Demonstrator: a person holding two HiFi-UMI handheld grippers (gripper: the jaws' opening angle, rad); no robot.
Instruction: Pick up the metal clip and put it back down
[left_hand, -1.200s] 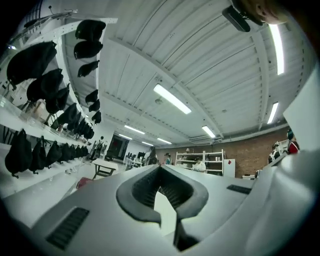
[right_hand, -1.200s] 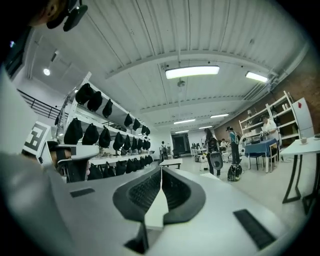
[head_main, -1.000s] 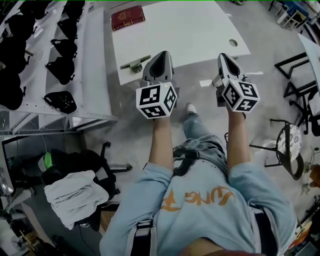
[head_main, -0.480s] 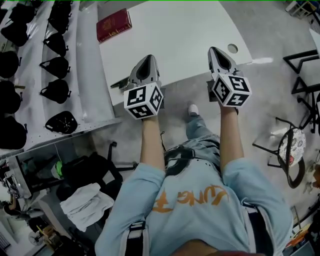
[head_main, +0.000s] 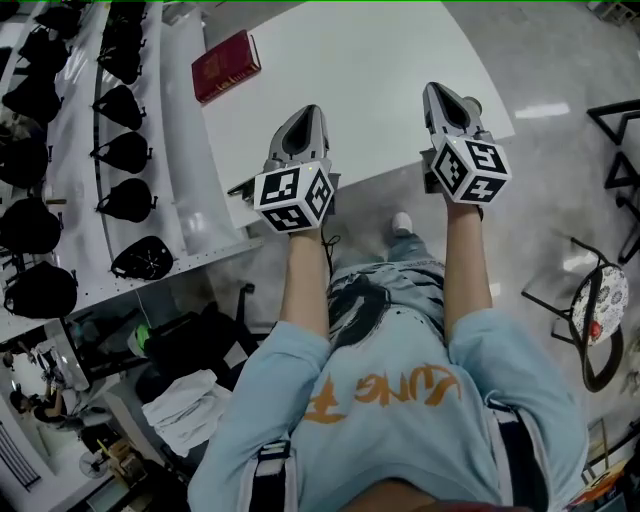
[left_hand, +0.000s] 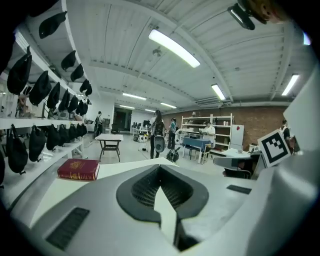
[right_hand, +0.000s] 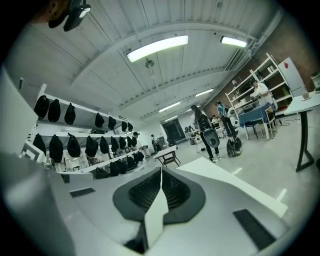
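The metal clip lies at the near left corner of the white table. Only its end shows in the head view, beside the left gripper's marker cube. My left gripper hovers over that corner, pointing across the table, jaws shut and empty. Its own view shows the jaws meeting with nothing between them. My right gripper is held level with it over the table's near right edge, also shut and empty. The clip does not appear in either gripper view.
A red book lies at the table's far left edge. White shelves with several black bags run along the left. A round stool stands on the floor at right. People and tables stand far off in the room.
Both grippers have come forward over the table's near edge. The clip, plainly visible left of the left gripper a second ago, is now mostly hidden beneath it.
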